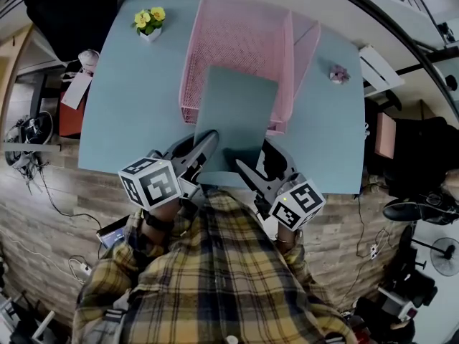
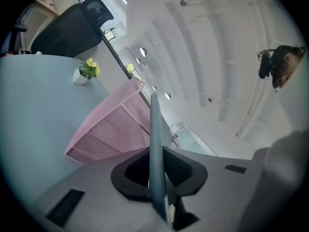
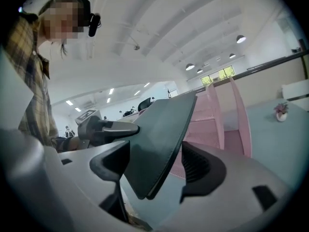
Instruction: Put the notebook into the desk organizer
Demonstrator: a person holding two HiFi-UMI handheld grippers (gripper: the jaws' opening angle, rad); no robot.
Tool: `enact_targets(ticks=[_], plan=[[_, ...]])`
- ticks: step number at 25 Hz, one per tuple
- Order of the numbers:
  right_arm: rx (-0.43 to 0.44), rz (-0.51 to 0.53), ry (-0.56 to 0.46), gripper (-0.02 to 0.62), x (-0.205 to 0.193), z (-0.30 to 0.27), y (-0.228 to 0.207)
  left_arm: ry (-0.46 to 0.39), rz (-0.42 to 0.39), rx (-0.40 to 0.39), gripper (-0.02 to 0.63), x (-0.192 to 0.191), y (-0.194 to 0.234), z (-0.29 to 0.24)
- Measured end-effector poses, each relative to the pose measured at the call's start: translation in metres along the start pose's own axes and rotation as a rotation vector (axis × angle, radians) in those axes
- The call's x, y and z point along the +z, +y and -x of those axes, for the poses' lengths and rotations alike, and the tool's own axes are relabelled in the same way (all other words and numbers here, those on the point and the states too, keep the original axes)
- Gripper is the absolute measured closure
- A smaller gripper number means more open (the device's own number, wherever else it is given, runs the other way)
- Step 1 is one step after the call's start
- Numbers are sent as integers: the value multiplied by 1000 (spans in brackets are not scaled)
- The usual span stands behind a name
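A grey-green notebook (image 1: 235, 117) is held tilted over the front of the light-blue table (image 1: 129, 113), its far end reaching the front wall of the pink mesh desk organizer (image 1: 215, 49). My left gripper (image 1: 208, 143) is shut on the notebook's near left edge. In the left gripper view the notebook (image 2: 155, 149) shows edge-on, pinched between the dark pads, with the organizer (image 2: 106, 129) behind it. My right gripper (image 1: 254, 165) stands open at the near right corner. In the right gripper view the notebook (image 3: 159, 139) lies between the spread jaws, with a gap to the right pad.
A white pot of yellow flowers (image 1: 149, 21) stands at the table's far left. A small pink flower pot (image 1: 338, 74) sits at the far right. A black chair (image 1: 72, 6) is behind the table. My plaid-shirted body is close to the table's front edge.
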State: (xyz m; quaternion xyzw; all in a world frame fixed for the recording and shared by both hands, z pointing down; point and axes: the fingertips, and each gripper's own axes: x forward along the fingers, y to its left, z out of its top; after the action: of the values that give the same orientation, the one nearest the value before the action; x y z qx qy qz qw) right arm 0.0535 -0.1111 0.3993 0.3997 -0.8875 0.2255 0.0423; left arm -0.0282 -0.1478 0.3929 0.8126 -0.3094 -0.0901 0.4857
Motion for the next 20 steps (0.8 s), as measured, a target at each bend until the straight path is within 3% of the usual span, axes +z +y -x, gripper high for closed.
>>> enact_targets(ticks=[10,20], plan=[[-15,281,2,267,-23,20,15,12,72,-8,548,0,2,-1],[-67,357,-36,267,-22,15,23,42,151,-22,546,-3,7,-2]])
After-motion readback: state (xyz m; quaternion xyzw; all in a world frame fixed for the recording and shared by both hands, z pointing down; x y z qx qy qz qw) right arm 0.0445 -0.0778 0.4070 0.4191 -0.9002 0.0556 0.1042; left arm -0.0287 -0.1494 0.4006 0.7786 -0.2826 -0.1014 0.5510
